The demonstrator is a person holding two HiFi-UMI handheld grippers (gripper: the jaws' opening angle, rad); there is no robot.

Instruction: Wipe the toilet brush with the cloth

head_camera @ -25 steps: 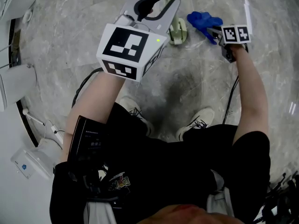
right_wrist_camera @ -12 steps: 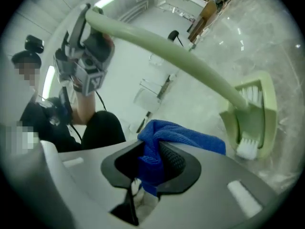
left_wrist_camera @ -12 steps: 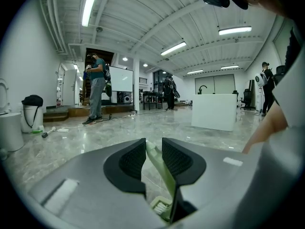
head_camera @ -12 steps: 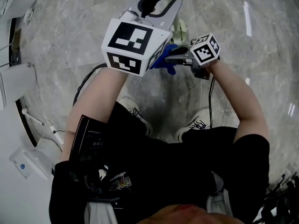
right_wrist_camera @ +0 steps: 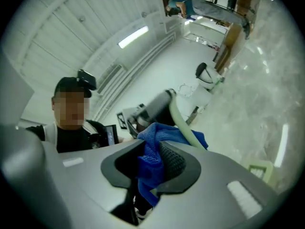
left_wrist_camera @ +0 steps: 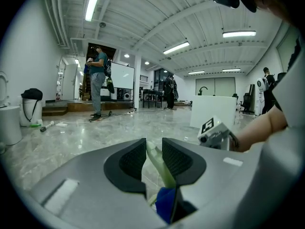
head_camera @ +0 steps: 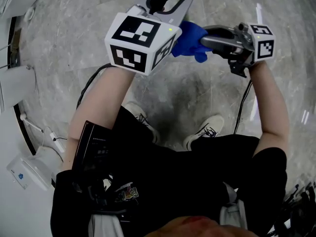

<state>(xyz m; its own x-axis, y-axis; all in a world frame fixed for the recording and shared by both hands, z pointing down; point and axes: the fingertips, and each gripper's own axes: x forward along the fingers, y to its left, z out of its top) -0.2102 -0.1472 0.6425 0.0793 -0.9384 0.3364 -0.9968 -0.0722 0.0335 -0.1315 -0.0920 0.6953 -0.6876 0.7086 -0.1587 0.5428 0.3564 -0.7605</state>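
Now, the left gripper [left_wrist_camera: 153, 149] was clamped on the pale green toilet brush handle [left_wrist_camera: 161, 167], held up in front of the person. The right gripper [right_wrist_camera: 151, 156] pinched the blue cloth [head_camera: 190, 37], which lay against that handle, just beside the left jaws.

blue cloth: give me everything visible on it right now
The blue cloth looks like soft, nubby microfibre, crumpled into a wad. The right hand-held gripper pinches it between its pads, with folds spilling above and below the jaws. It is held up off the floor, its free end bunched against the handle of the pale green toilet brush, which the left hand-held gripper clamps. No stains or print can be made out.
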